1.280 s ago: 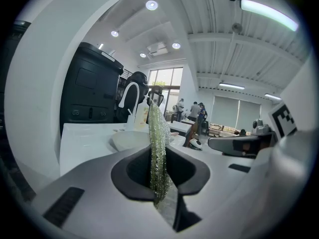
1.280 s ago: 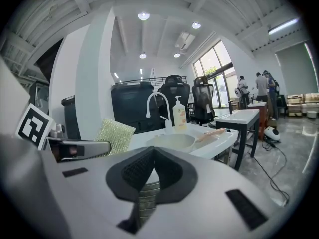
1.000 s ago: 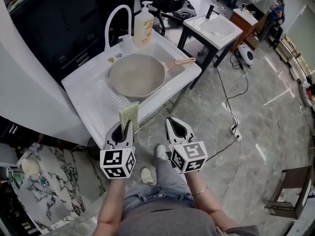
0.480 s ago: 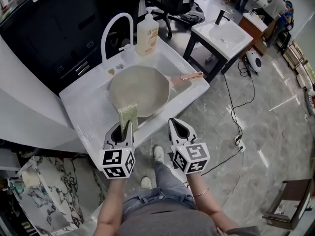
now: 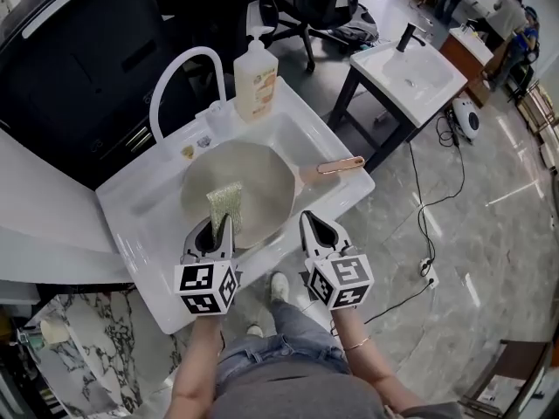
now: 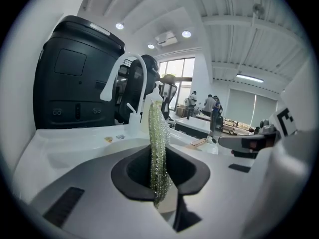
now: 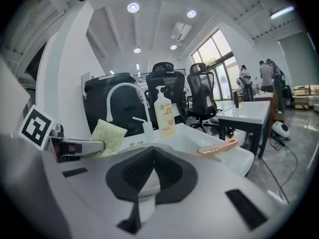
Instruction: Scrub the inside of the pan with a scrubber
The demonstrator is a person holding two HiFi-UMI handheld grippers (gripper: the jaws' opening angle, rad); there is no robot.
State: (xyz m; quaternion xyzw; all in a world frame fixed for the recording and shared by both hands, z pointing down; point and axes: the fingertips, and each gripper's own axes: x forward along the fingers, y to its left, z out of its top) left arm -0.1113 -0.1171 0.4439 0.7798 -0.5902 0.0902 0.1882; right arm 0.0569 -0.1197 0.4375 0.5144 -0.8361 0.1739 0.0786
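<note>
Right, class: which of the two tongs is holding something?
The left tongs: they are shut on the green scrubber, which sticks up from between them. The right tongs are shut with nothing between them.

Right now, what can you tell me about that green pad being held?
The scrubber is a thin, flat, yellow-green pad with a glittery mesh look. The left gripper pinches its lower edge between shut jaws, so it stands upright, edge-on to that gripper's camera. From above it overlaps the grey pan; it seems held above it, not touching.
</note>
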